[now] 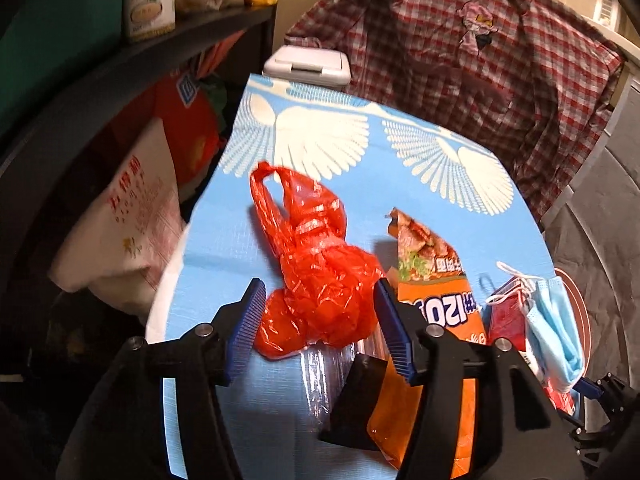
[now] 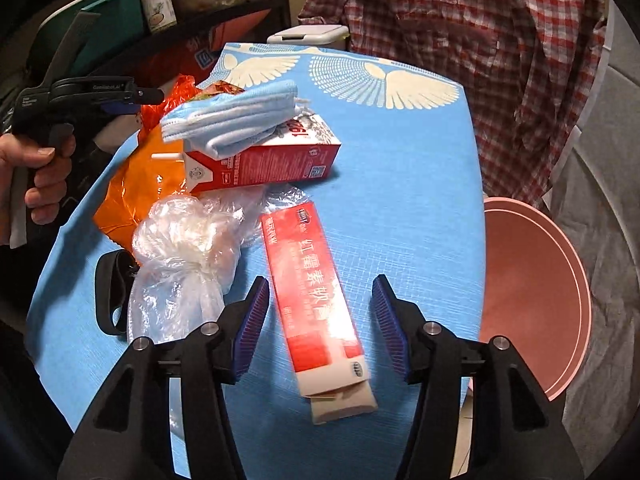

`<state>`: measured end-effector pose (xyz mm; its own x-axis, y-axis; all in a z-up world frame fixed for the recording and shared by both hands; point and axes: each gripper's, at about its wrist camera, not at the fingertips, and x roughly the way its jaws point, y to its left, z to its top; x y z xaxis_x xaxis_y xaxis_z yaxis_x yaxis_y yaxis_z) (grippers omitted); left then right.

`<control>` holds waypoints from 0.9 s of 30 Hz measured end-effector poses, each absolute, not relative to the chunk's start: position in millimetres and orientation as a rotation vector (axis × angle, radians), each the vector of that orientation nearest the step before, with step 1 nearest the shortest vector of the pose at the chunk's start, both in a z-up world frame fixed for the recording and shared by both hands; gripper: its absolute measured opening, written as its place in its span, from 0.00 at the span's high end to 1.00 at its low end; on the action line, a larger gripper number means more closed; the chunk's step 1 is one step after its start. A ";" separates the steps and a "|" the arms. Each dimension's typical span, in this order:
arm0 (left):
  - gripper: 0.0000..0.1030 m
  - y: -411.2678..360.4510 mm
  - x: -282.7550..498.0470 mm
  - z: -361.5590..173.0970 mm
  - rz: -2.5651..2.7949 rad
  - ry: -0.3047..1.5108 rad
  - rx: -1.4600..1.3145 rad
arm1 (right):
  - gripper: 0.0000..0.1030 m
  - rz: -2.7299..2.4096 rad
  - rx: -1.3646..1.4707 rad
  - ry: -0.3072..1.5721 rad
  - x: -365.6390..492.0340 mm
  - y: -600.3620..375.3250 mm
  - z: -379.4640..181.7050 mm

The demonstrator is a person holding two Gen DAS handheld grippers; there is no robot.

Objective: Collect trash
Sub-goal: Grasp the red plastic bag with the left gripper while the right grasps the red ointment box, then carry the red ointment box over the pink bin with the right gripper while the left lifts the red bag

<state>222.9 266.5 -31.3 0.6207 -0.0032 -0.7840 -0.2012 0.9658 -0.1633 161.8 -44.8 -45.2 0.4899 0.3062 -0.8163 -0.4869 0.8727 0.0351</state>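
Straddling the red bag (image 1: 320,280), the left gripper (image 1: 320,312) has its jaws apart, blue pads beside the crumpled plastic; contact unclear. An orange packet (image 1: 432,276) lies just right of it, partly under the right finger; clear film (image 1: 320,372) sits below the bag. Right gripper (image 2: 320,320) also stands parted, around a red box (image 2: 316,292) lying loose on the blue table (image 2: 400,184), pads off it. Left of that box sits a knotted clear bag (image 2: 188,240) and a black strap (image 2: 108,292). Beyond, a milk carton (image 2: 272,160) carries blue masks (image 2: 236,116). A pink stool (image 2: 528,292) stands right; a plaid shirt (image 2: 480,60) hangs behind.
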 end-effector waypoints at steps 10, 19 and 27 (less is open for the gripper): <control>0.69 247.2 226.3 -34.8 0.105 0.929 -0.182 | 0.64 0.493 -0.234 0.977 163.2 -43.4 -53.1; 0.70 238.7 214.1 4.0 0.193 0.839 -0.150 | 0.65 0.474 -0.213 0.901 159.8 -48.5 -24.4; 0.70 224.1 196.7 36.8 0.232 0.756 -0.182 | 0.65 0.412 -0.156 0.835 157.5 -62.4 2.0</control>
<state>196.7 224.1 36.8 0.7043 0.1420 -0.6955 -0.2724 0.9588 -0.0801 157.5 -62.4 2.0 0.5974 0.2931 -0.7464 -0.4142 0.9098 0.0258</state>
